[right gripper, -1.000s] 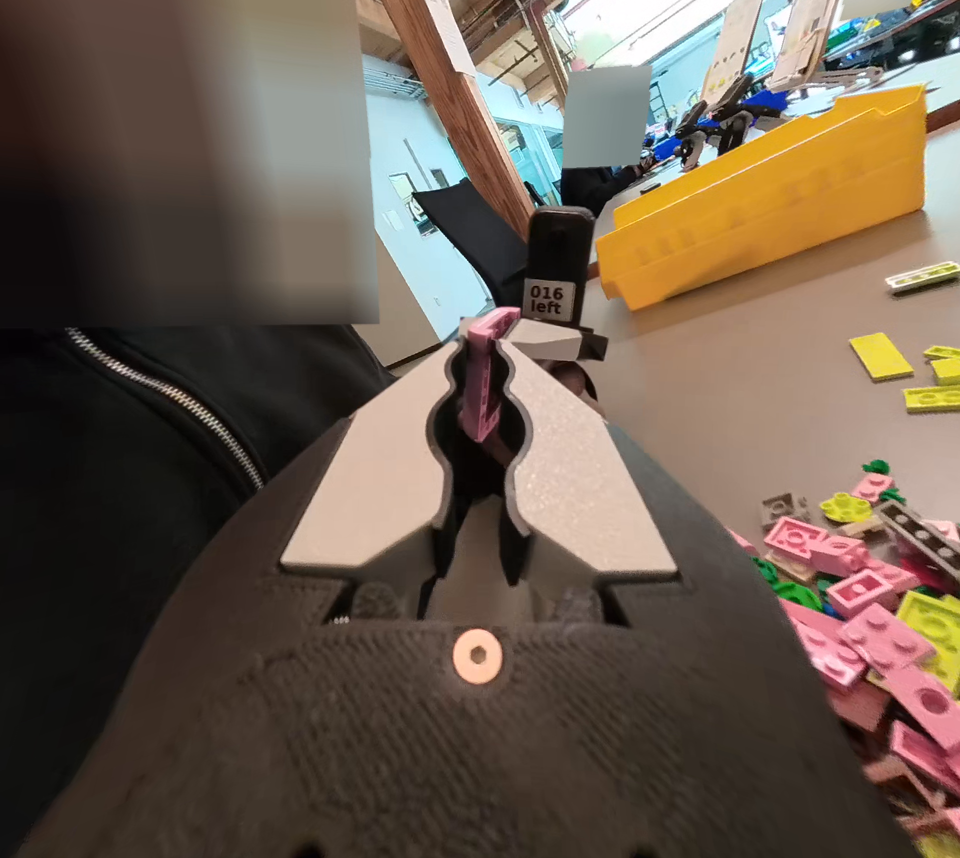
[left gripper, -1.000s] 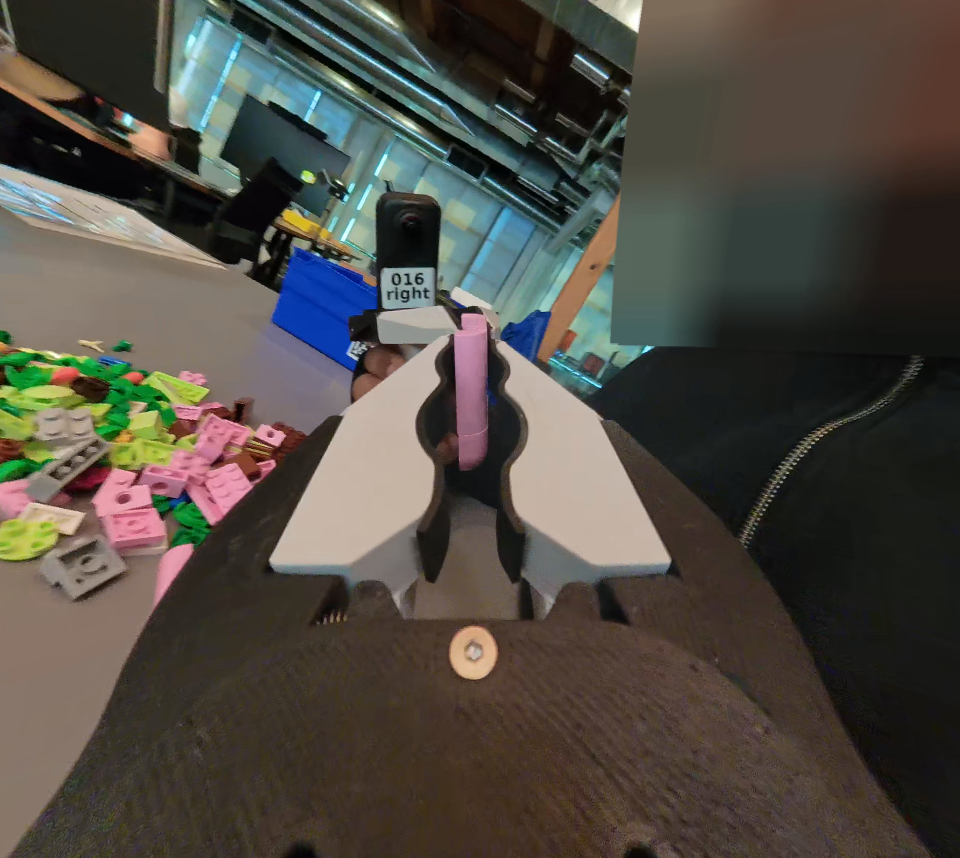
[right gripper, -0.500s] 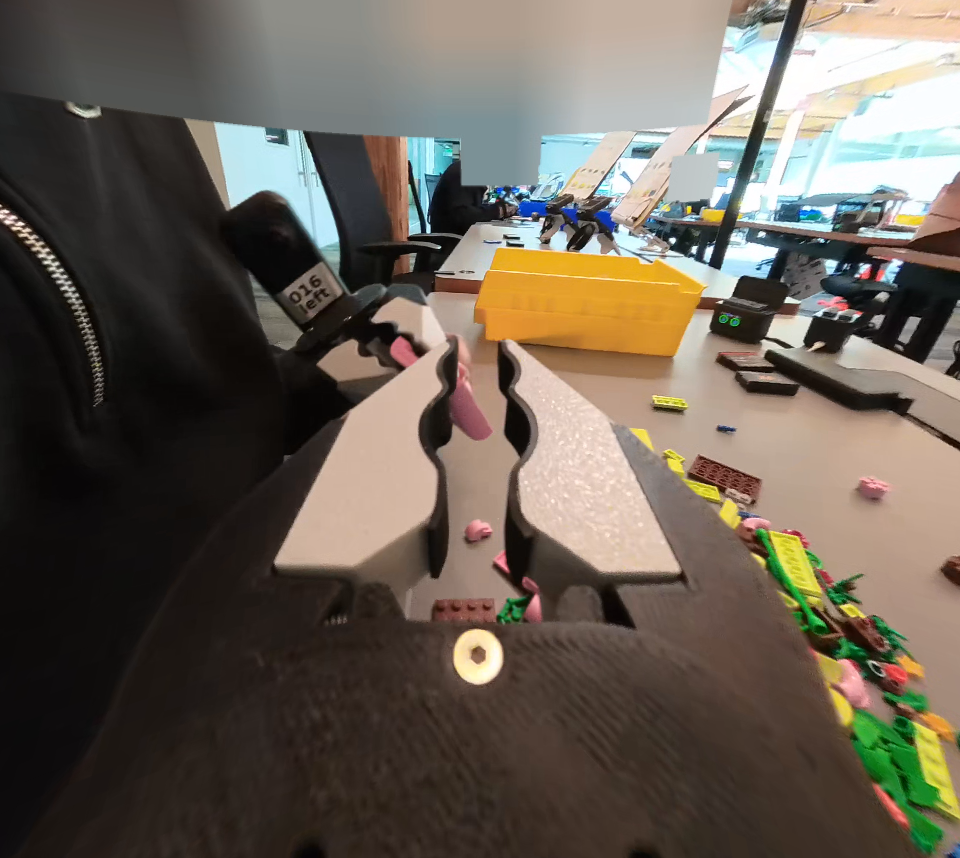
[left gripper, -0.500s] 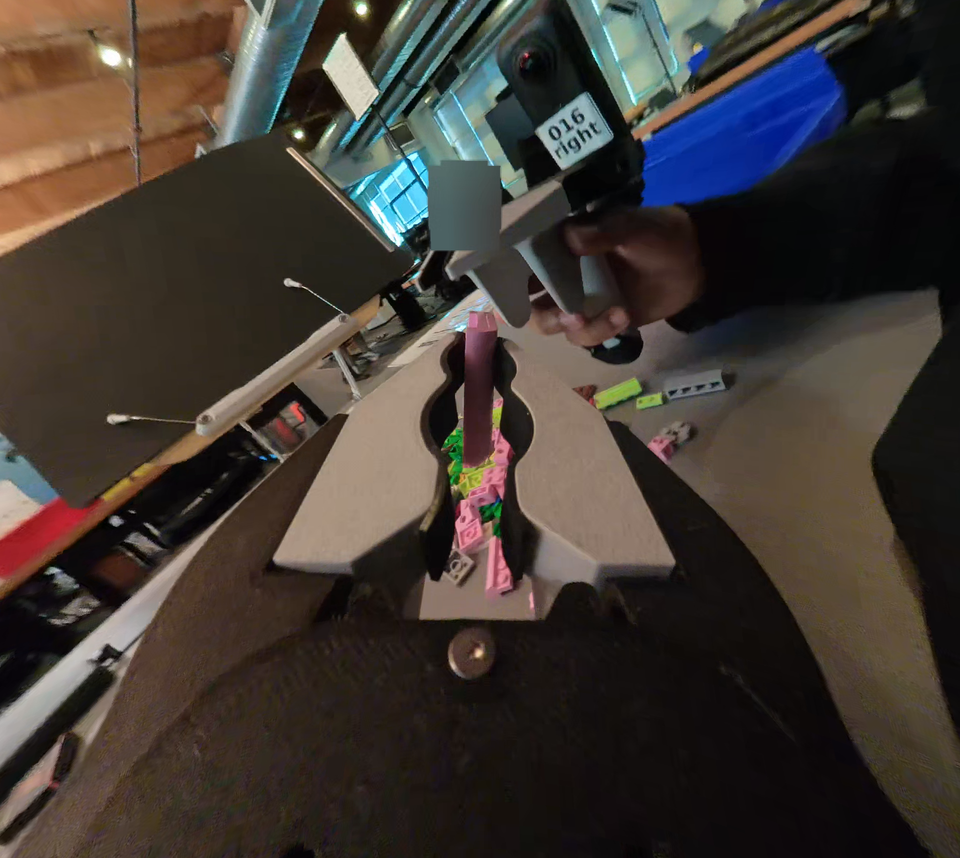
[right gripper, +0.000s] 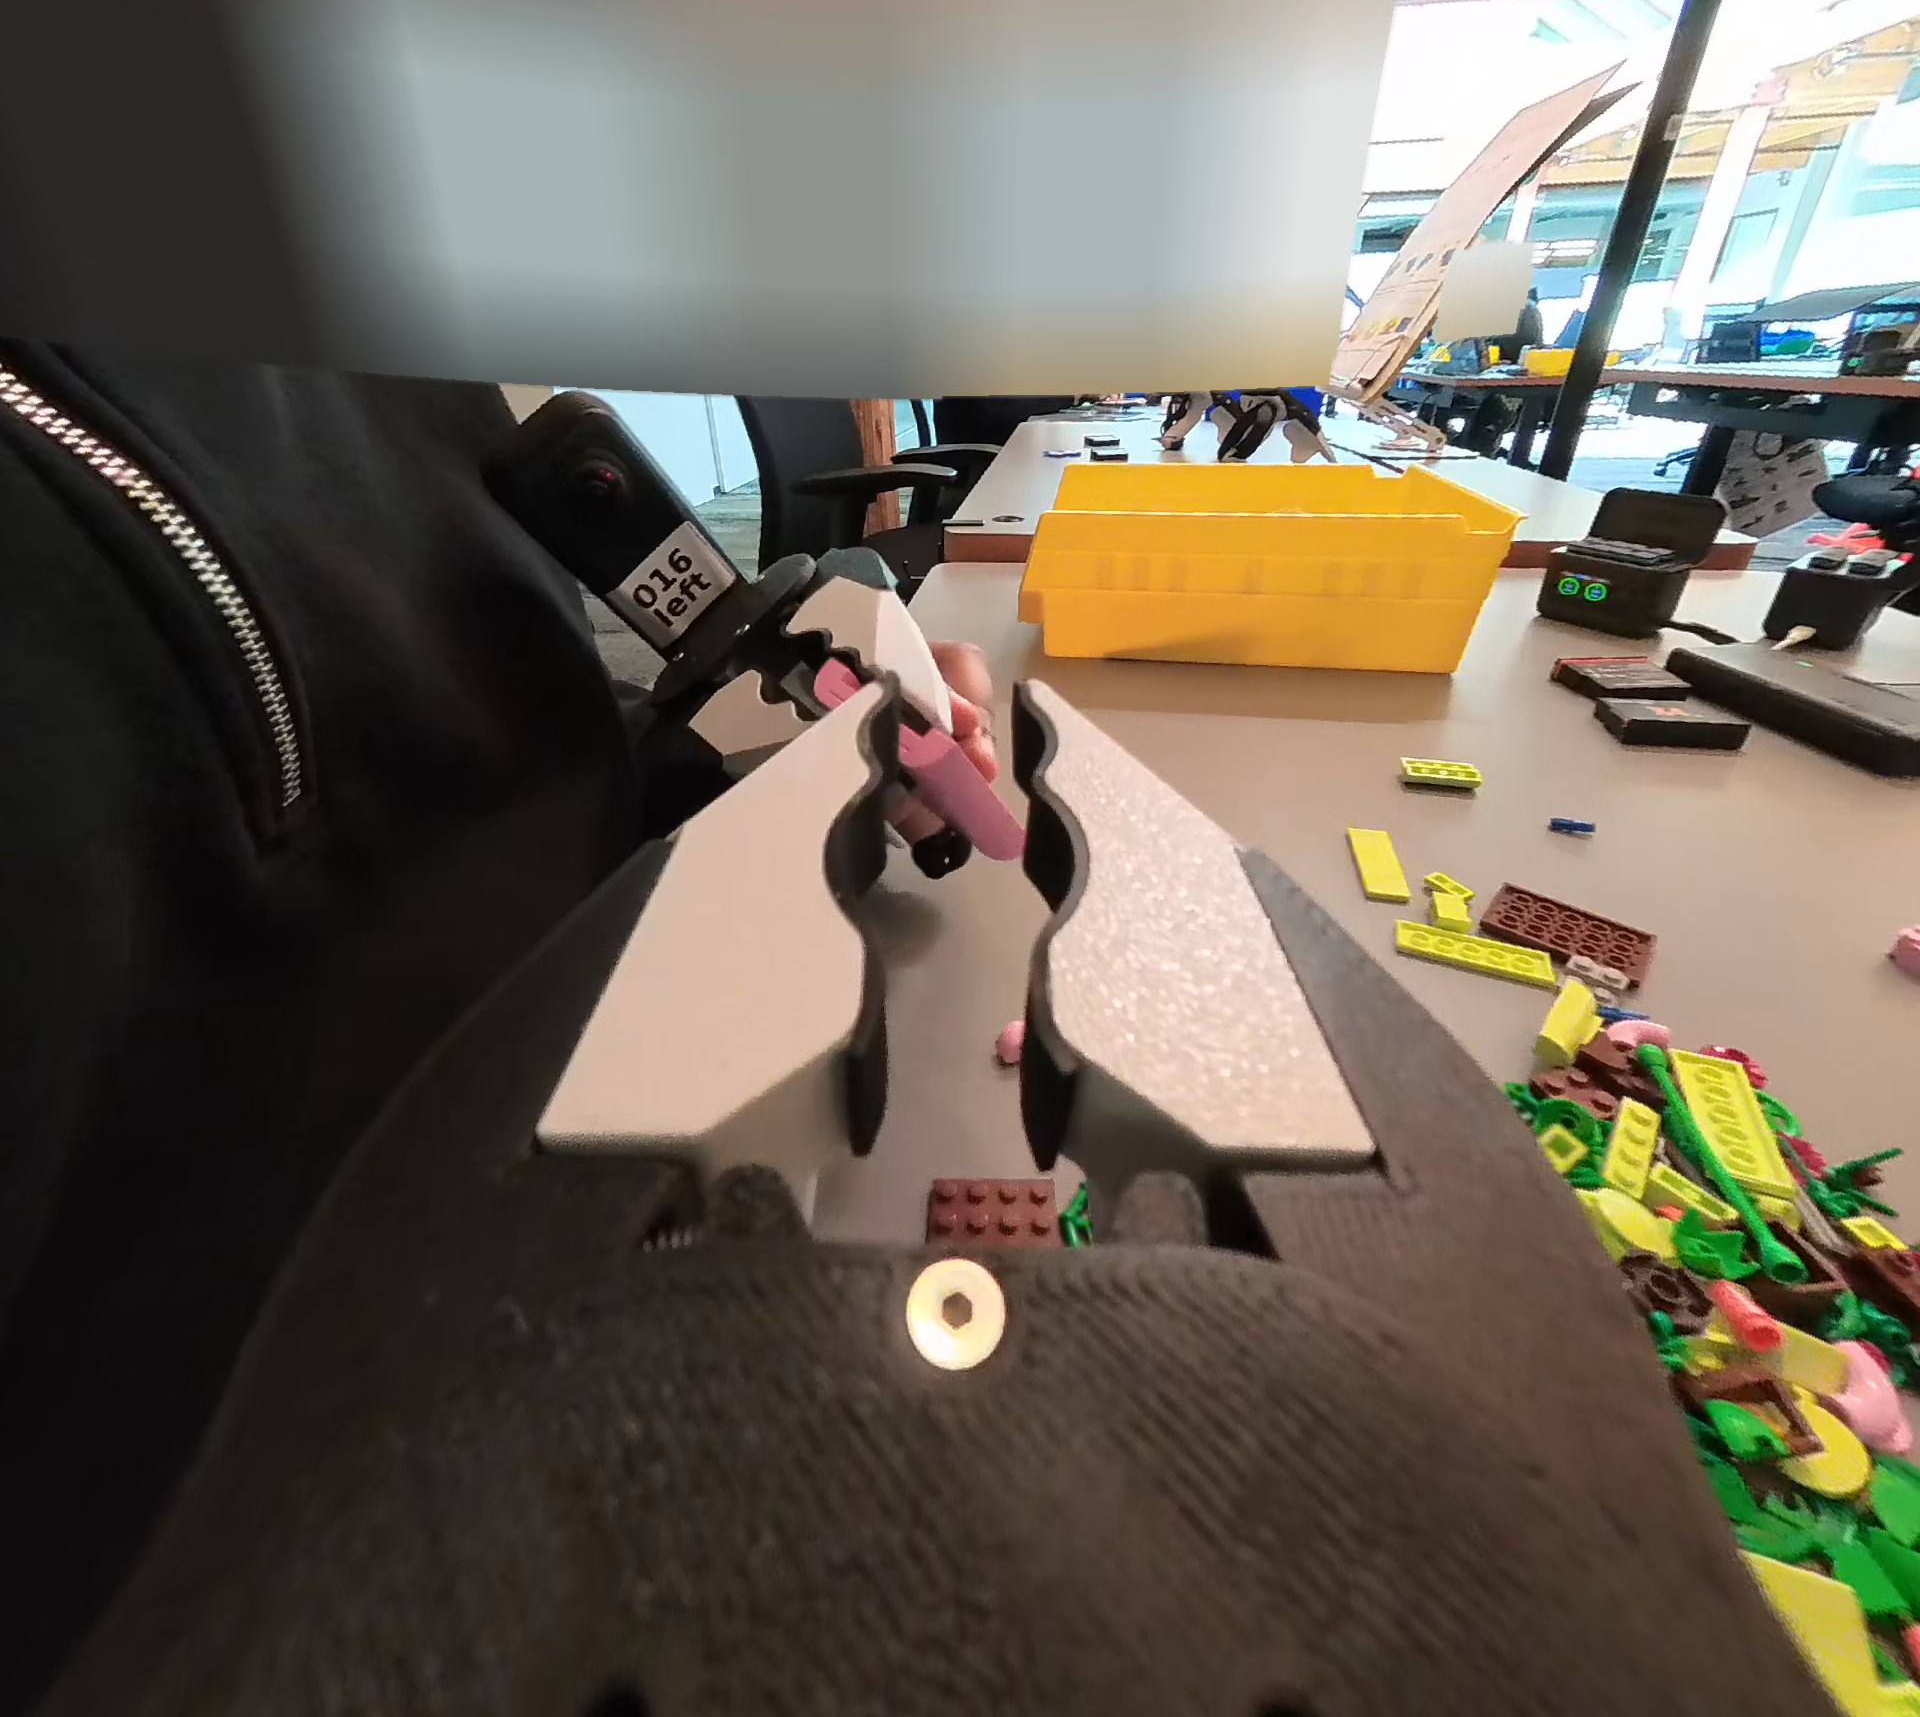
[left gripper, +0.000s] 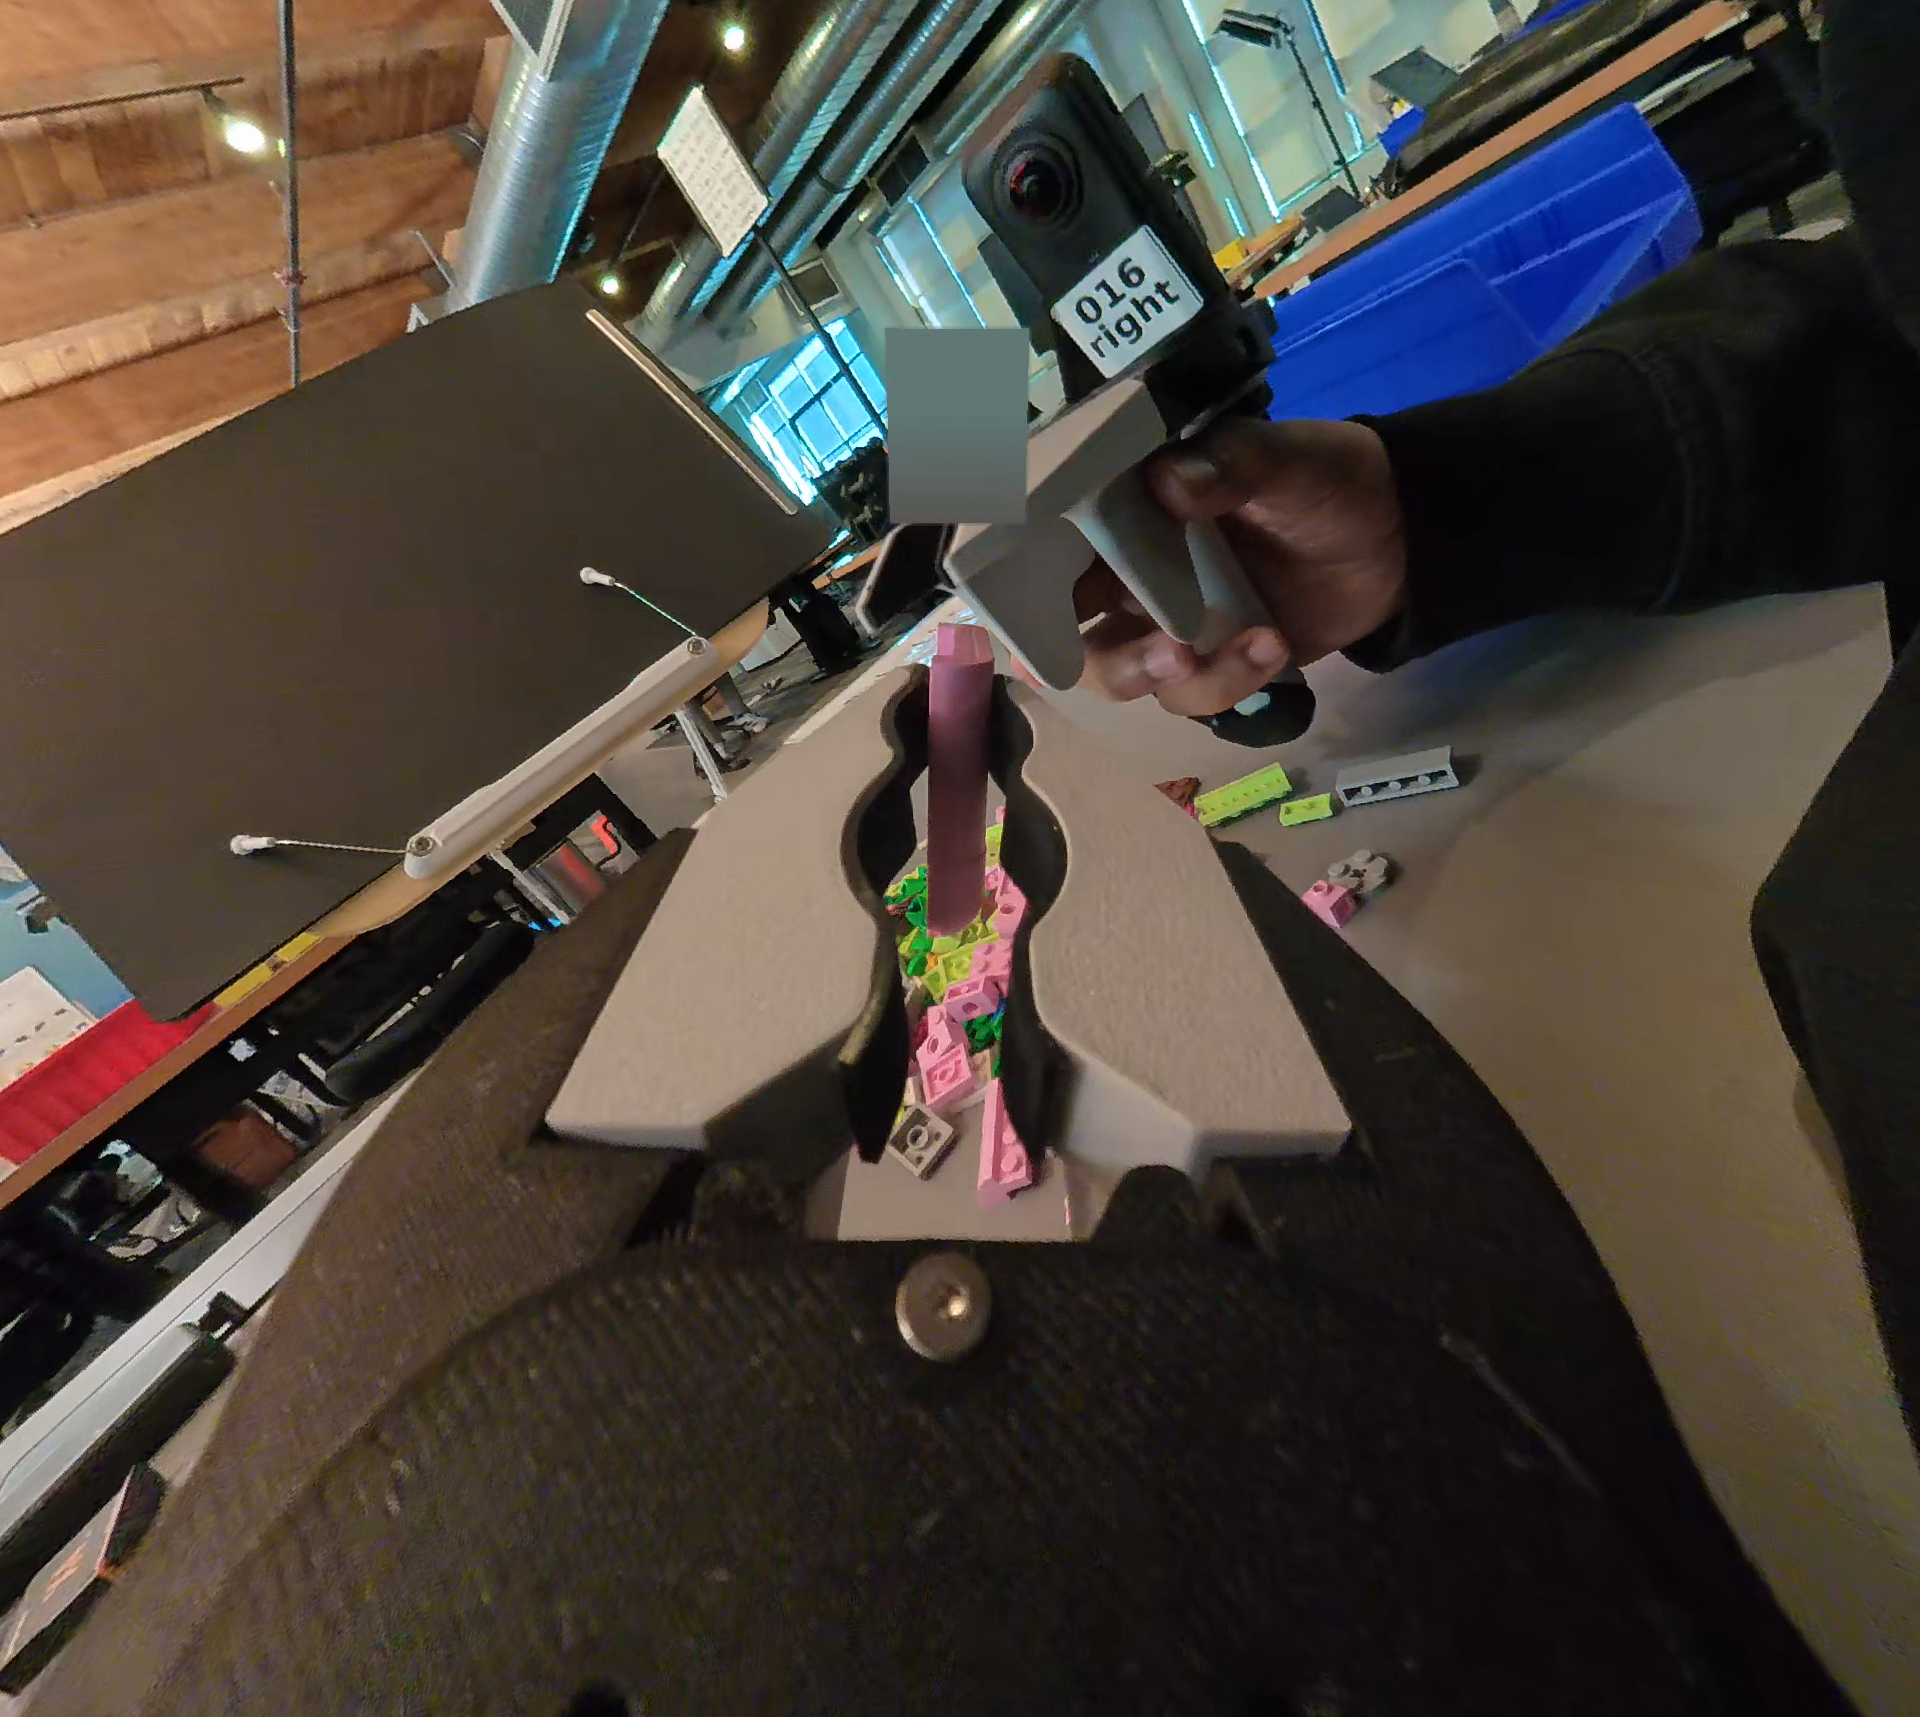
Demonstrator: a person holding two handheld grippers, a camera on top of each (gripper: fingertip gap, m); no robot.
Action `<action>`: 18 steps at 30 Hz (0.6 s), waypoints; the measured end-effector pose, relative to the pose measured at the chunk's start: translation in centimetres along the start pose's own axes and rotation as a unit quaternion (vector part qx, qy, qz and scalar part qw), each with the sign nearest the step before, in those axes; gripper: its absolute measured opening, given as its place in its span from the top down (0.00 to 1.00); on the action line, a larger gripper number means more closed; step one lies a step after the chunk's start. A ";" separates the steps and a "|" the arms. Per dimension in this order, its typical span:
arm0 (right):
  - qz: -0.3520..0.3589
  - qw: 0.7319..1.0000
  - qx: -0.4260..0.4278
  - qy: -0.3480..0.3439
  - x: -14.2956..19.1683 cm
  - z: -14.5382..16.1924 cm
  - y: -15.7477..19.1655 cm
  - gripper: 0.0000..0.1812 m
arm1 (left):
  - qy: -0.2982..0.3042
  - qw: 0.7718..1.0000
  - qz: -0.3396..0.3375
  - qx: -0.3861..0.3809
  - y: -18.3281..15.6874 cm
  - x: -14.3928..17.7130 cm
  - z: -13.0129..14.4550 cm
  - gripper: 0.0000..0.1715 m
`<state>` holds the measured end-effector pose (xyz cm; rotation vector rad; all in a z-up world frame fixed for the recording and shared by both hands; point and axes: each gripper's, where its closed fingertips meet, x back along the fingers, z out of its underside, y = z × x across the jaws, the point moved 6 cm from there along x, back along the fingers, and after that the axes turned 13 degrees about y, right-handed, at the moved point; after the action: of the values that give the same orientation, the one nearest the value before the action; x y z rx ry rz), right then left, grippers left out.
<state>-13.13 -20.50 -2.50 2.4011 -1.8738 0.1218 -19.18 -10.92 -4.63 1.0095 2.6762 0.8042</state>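
Your grey table is big and has bare room in the middle, between the yellow bin at the far side and the heap of small building bricks on the right. In the left wrist view, a black board hangs close on the left, and your black sleeve fills the right side.

Your left gripper is up off the table. Its jaws are pressed shut on a long pink brick. The brick's long side runs along the fingers, and its far end sticks out past the tips.

Your right gripper holds nothing. Its jaws stand apart with a clear gap. In its view, the pink brick slants down to the right just past the tips, with no touching that you can see. A small brown brick lies on the table below.
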 end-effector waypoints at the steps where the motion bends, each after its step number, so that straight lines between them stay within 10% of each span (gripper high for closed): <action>1: -0.003 1.000 -0.001 0.002 -0.1 0.1 0.0 0.90 | -0.003 1.000 -0.001 0.001 0.0 0.0 0.0 0.96; 18: -0.004 0.999 0.016 0.035 -0.9 0.7 0.4 0.90 | -0.026 0.995 0.051 0.081 0.6 0.2 0.1 0.96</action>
<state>-13.77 -19.85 -3.29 2.3920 -1.8455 0.2346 -18.96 -10.39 -4.35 1.1941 2.6992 0.5778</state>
